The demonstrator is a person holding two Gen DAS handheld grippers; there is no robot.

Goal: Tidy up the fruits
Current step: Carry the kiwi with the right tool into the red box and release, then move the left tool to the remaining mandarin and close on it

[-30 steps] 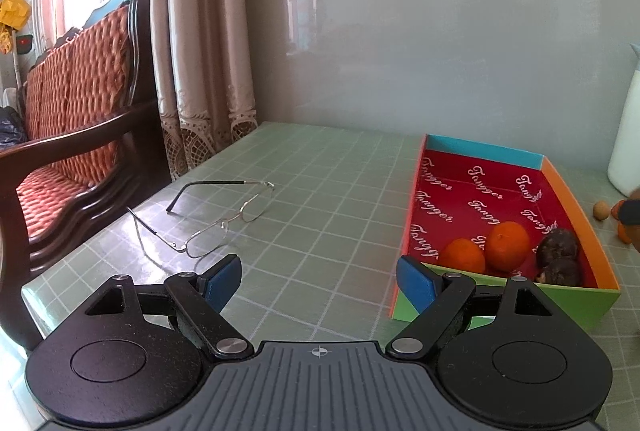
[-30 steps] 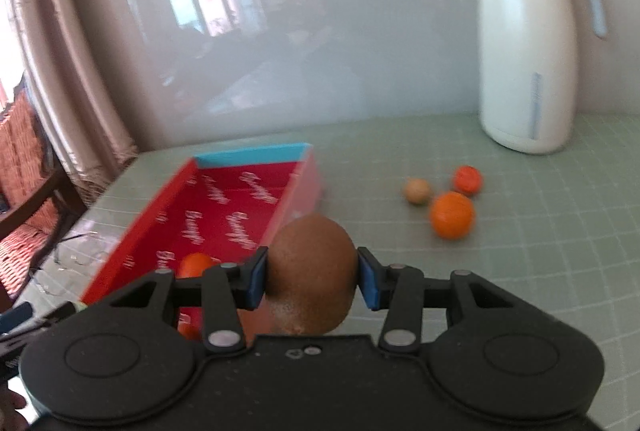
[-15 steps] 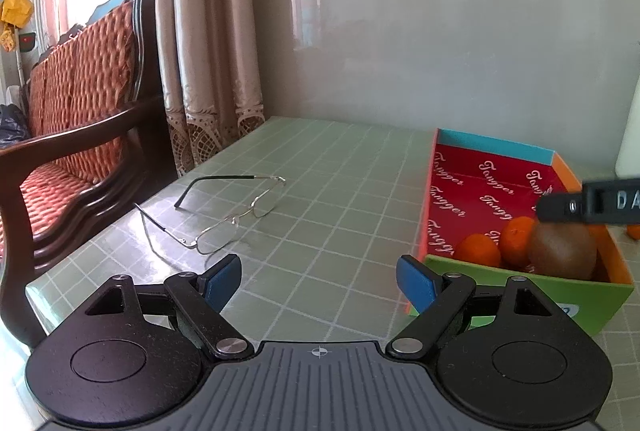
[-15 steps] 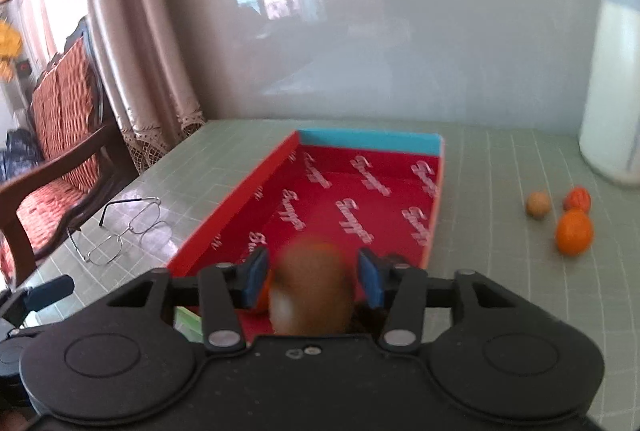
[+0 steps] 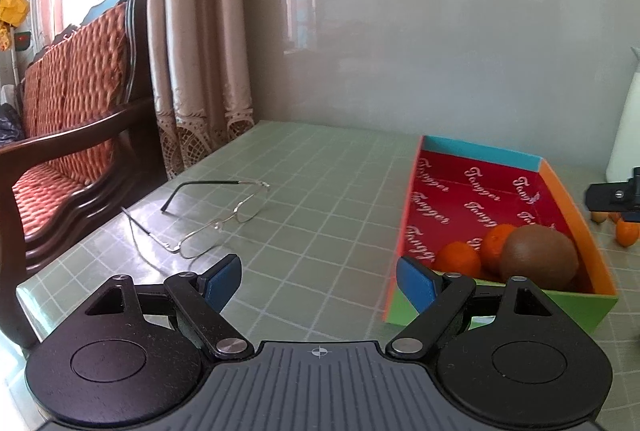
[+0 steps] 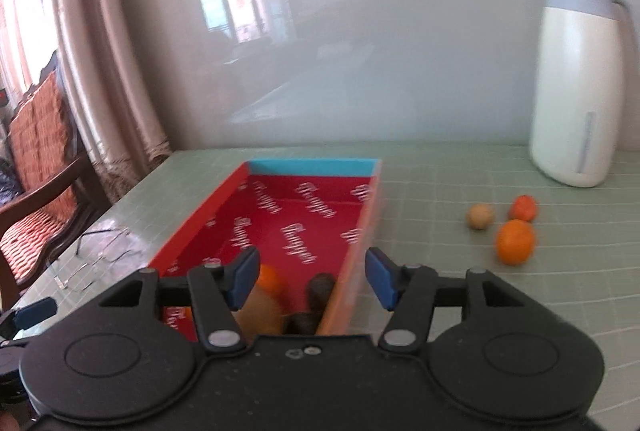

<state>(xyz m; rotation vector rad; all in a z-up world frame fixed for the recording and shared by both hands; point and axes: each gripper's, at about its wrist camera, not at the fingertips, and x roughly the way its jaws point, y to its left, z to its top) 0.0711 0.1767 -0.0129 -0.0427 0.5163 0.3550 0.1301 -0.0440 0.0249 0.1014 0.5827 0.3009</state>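
Red-lined box point(image 5: 568, 191) holds a kiwi point(image 5: 538, 257), two oranges point(image 5: 458, 259) and dark fruits point(image 6: 320, 287). My right gripper point(image 6: 310, 277) has just opened, empty; left gripper point(image 5: 318, 281) wide, empty.

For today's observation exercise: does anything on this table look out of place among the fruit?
Yes: a pair of wire glasses lies unfolded on the table, left of the fruit box. It is no fruit and sits apart from the sorting.
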